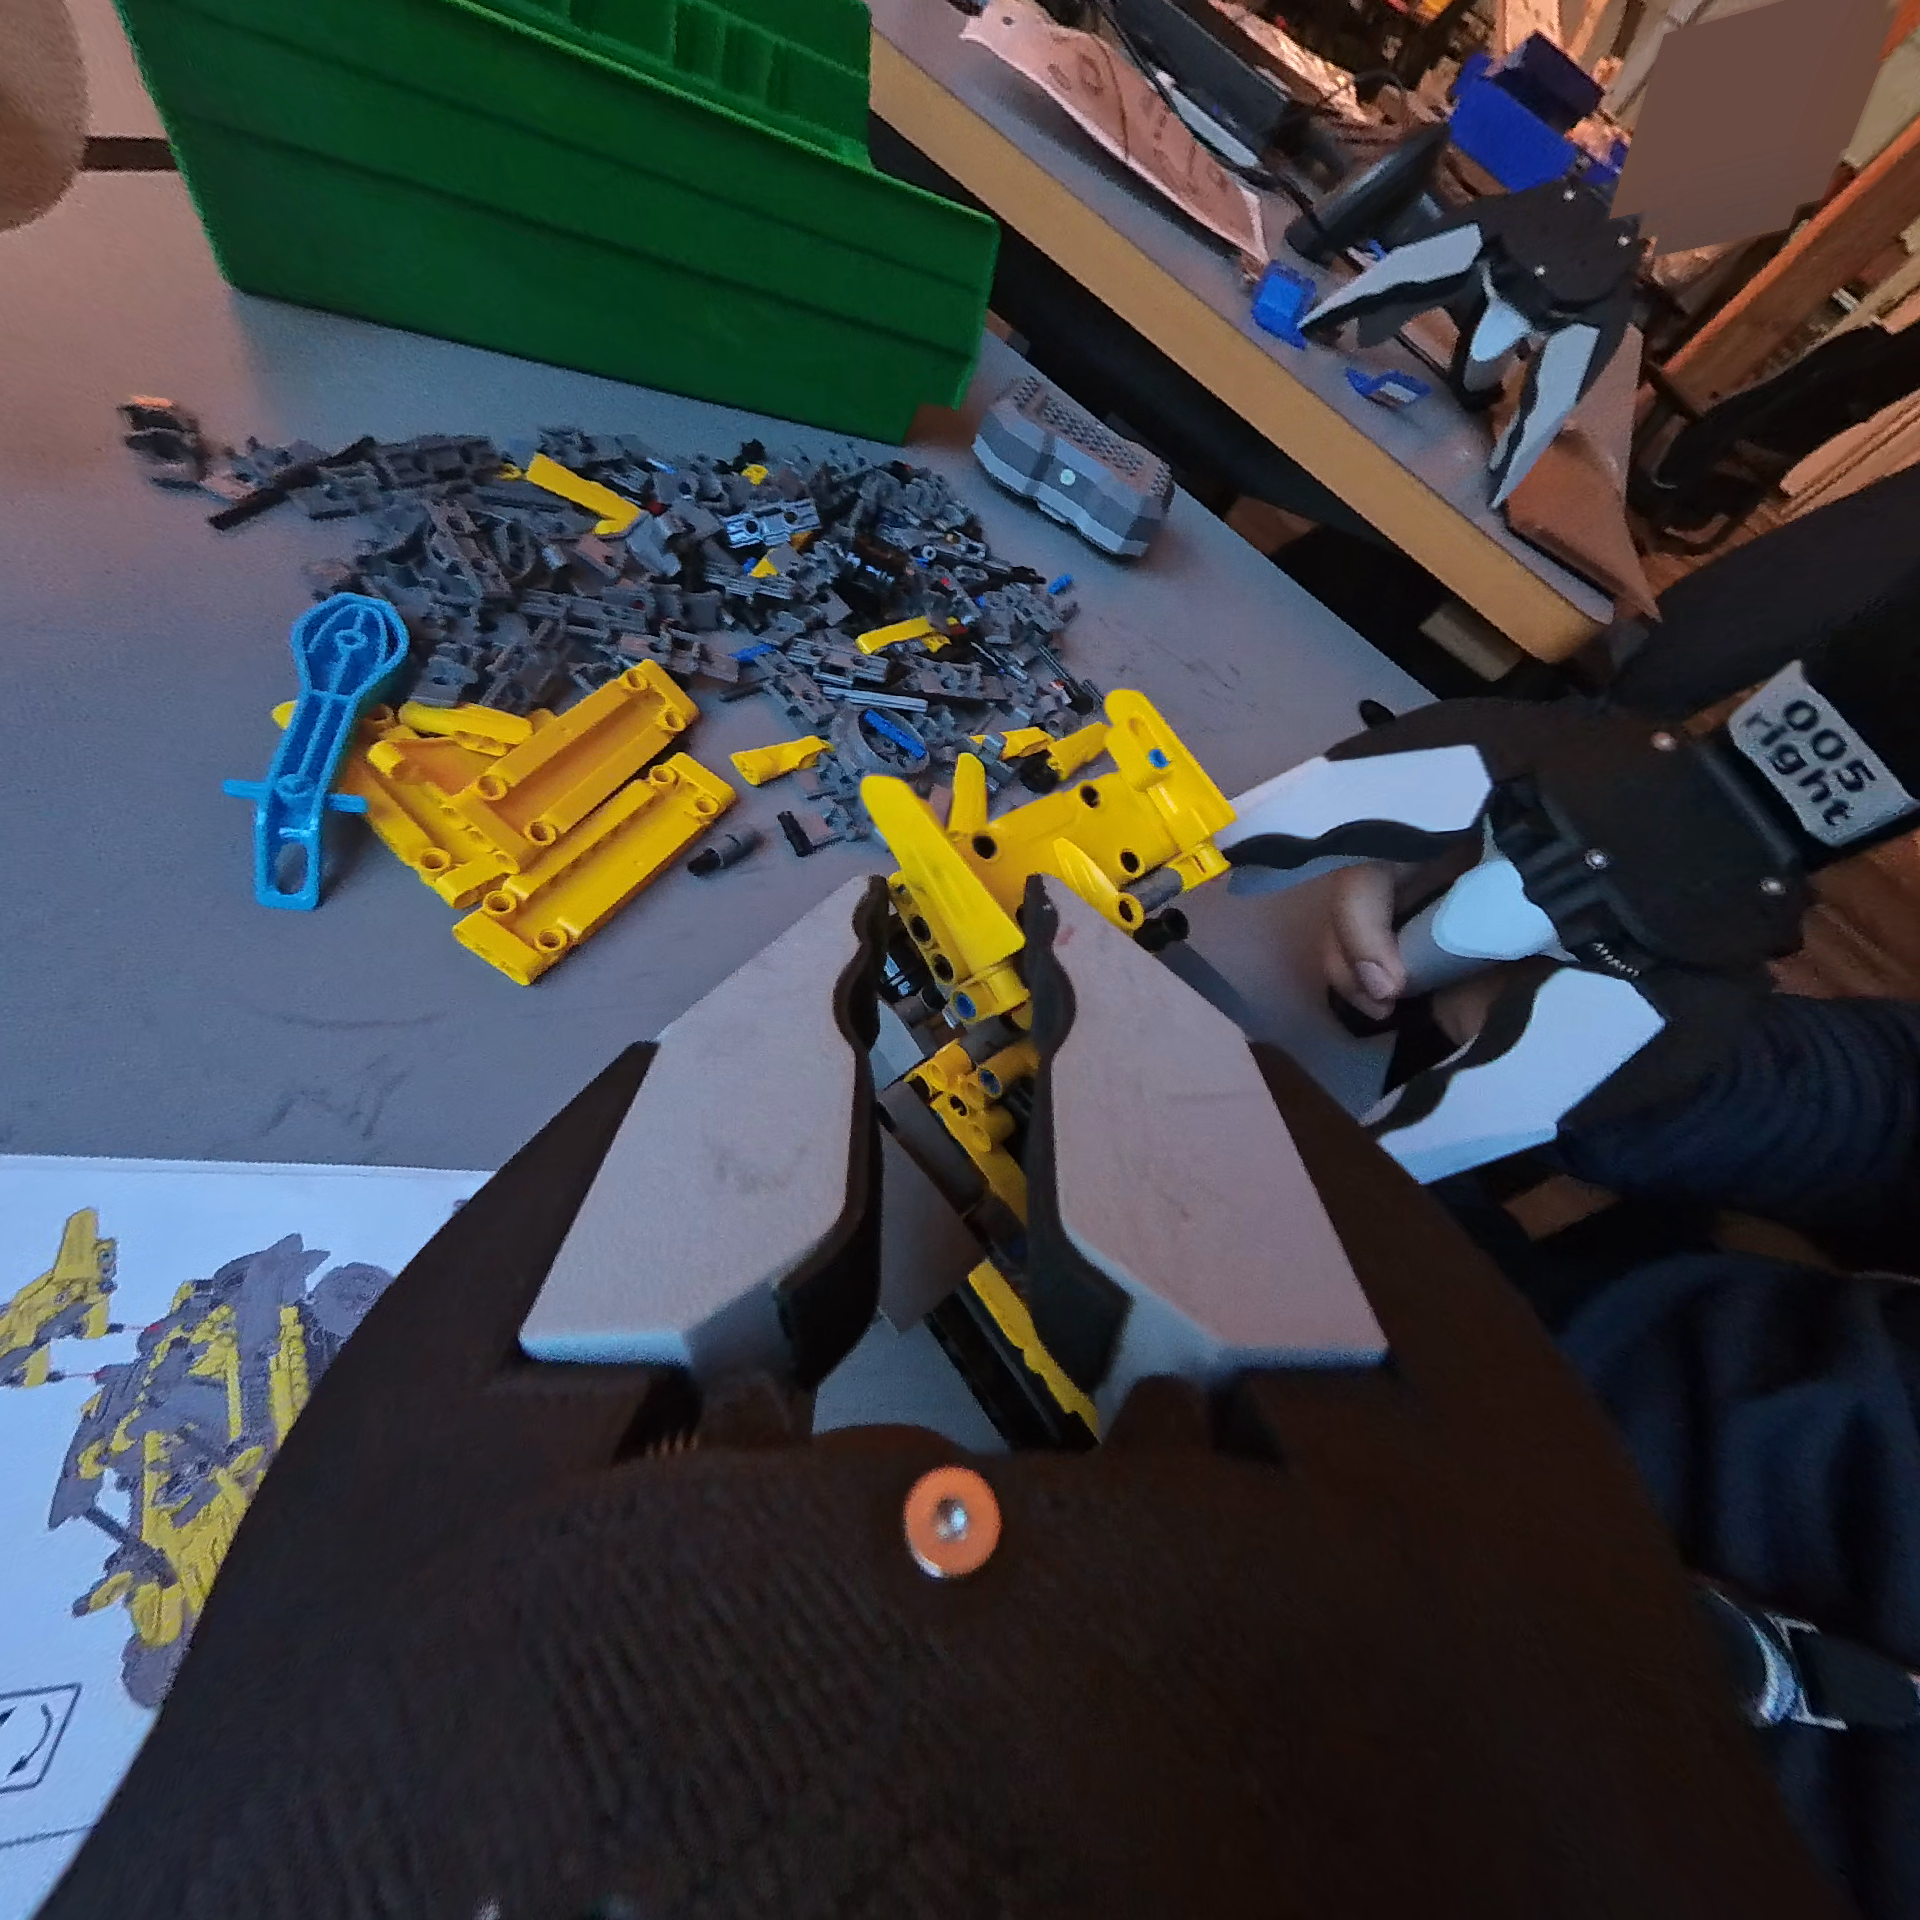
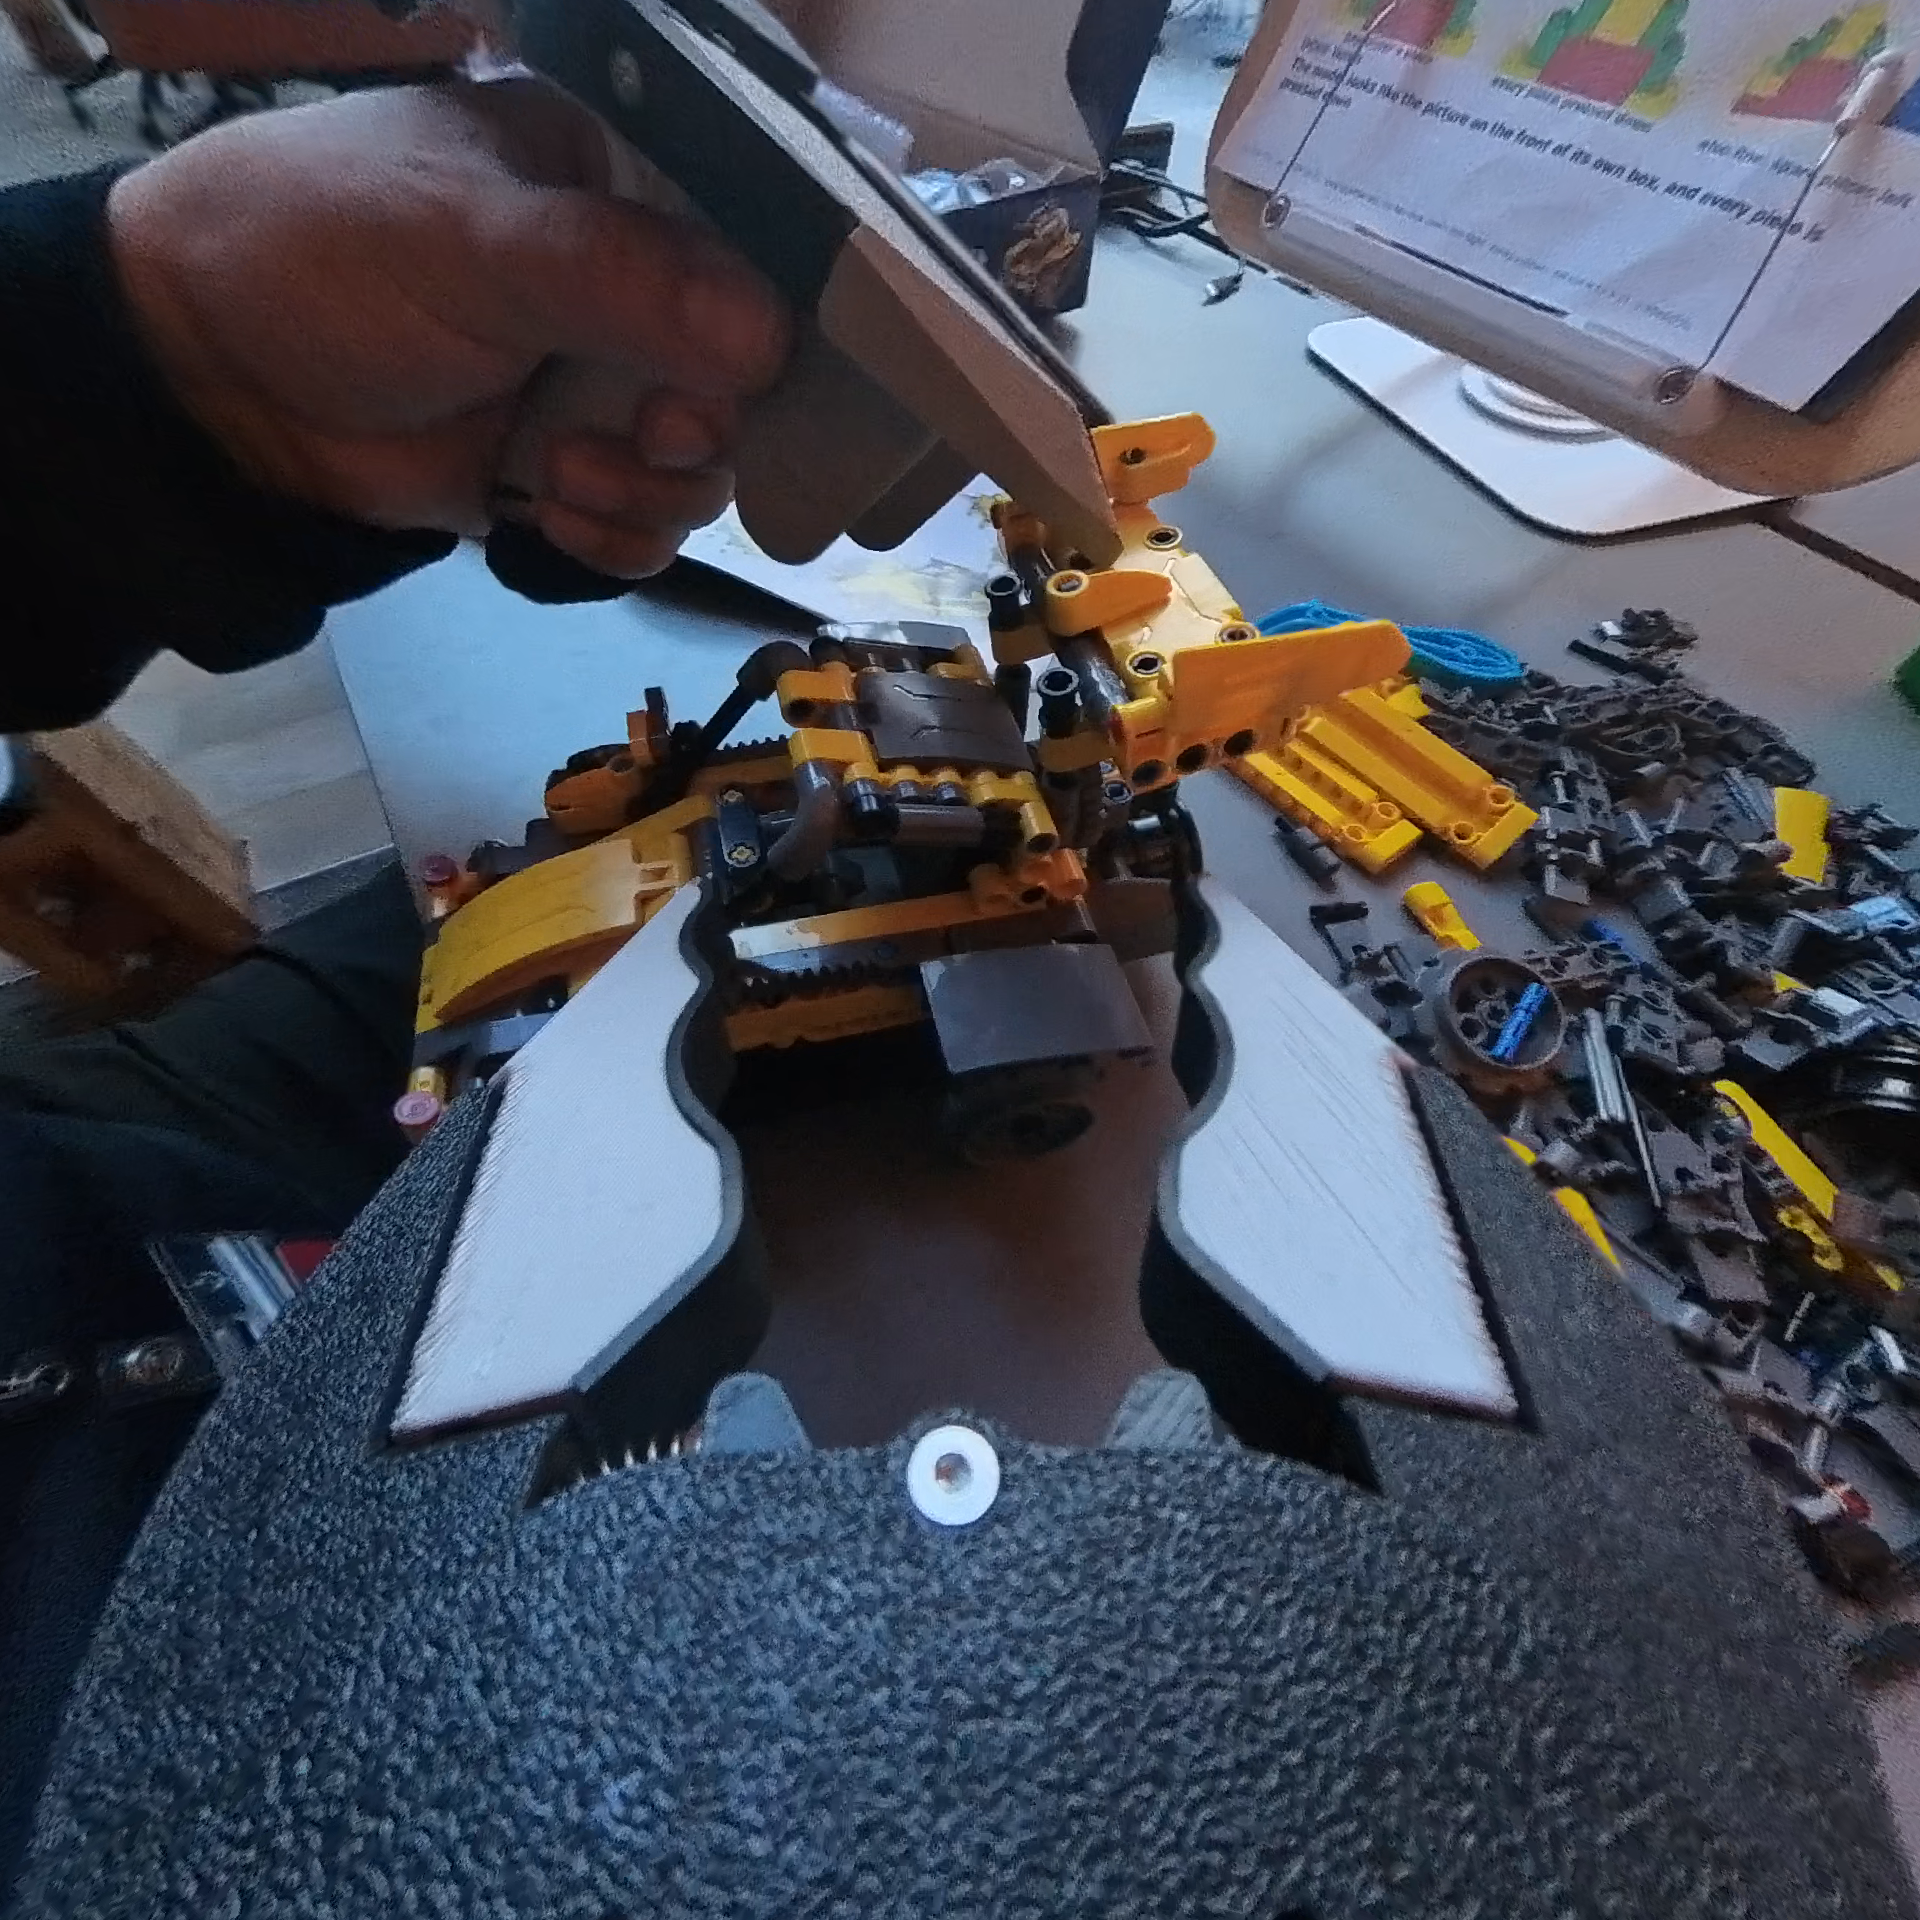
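Gripping yellow model vehicle [image 1: 961, 940] w/ left gripper [image 1: 954, 914], fingers pinching its yellow front section, at table's [image 1: 156, 997] near edge. Hovering right gripper [image 2: 940, 914] just beside model's dark grey rear, fingers spread wide, straddling it w/o clamping. Lying further back: yellow beams [image 1: 566, 805] beside blue tool [image 1: 317, 743], then grey parts pile [image 1: 665, 582]. Standing behind all: green bin [image 1: 582, 208].

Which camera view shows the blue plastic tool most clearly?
The left wrist view: the blue plastic tool lies fully visible there, resting on yellow panels. The right wrist view shows only a blue sliver behind the yellow model.
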Available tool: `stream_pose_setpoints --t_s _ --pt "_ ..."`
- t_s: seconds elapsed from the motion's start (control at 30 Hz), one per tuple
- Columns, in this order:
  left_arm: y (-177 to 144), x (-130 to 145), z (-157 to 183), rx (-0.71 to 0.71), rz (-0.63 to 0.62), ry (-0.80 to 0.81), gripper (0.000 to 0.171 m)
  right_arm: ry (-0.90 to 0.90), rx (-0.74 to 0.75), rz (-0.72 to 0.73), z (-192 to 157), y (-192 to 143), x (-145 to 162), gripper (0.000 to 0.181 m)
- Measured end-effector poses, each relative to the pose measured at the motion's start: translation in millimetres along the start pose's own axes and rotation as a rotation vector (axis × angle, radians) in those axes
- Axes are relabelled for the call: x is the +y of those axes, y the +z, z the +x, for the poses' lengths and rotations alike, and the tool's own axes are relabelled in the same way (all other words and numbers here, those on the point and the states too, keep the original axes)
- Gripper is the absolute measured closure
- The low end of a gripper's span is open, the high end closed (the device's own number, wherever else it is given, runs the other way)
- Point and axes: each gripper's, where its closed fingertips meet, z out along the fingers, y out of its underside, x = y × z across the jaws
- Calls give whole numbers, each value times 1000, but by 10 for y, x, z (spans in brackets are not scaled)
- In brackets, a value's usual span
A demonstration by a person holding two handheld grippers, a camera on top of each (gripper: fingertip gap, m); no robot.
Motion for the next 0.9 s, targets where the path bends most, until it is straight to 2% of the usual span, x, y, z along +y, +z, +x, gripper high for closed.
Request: stream_pose_setpoints --t_s 0.13,0.2,0.3,0.47,0.53,0.63,0.73,0.9 --pt "5 6 -10 3 5 -18 149 21 -180 58 -135 -53 -129 114" --pt "6 8 -13 2 2 -22 149 -43 -163 114 -48 -164 -258 122" --pt "14 11 -18 4 -16 -29 149 -289 -76 74 86 -251 -331 124" --pt "32 17 -28 20 -47 -62 149 -889 158 -81 267 -172 -238 124" --pt "31 21 -28 17 -52 -67 149 -1035 204 -87 264 -140 -243 129" --pt "28 21 -26 11 -51 -68 149 -1069 147 -67 149 -110 -261 129" --pt "33 23 -30 17 -39 -82 149 -1067 153 -75 174 -70 -310 129" --pt "41 25 -29 24 -31 -92 149 -968 101 -78 130 -28 -284 128"
